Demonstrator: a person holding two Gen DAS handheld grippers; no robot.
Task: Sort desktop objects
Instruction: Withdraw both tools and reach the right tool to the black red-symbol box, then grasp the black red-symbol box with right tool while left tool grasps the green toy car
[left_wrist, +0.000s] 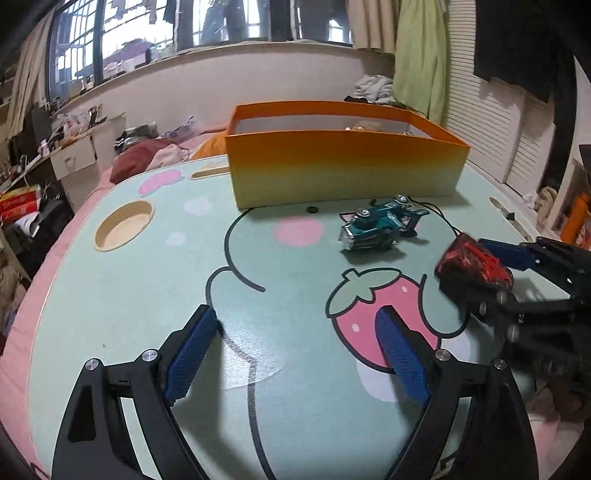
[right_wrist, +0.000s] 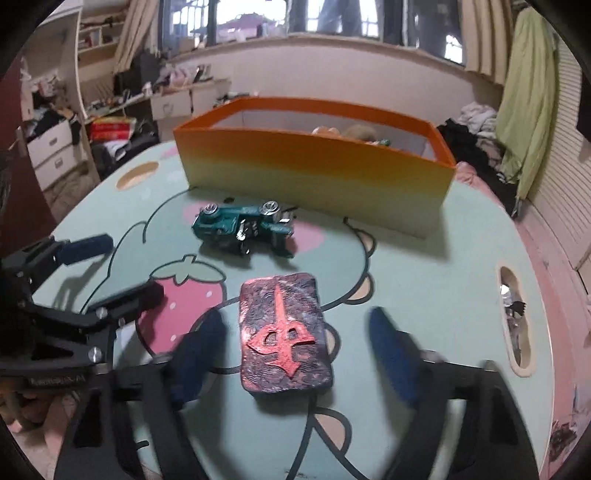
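The dark block with a raised red symbol lies flat on the surface, between the blue pads of the right gripper. Its jaws stand apart around the block, and a gap shows on each side, so nothing is gripped yet. The block looks stiff, chunky and rough-faced, probably not slippery; its long side walls offer the pads the best purchase.

The teal toy car rests just in front of the orange box, well apart from the block. It looks small, hard and light (and, by the look of it, upturned), with thin parts that may catch. Its body sides seem the safest hold.

The left gripper hovers with jaws wide and empty over the strawberry print. The box wall is tall, so anything carried must rise clear of its rim. The cut-outs near the surface's edges leave the middle free, though blur hides finer detail.
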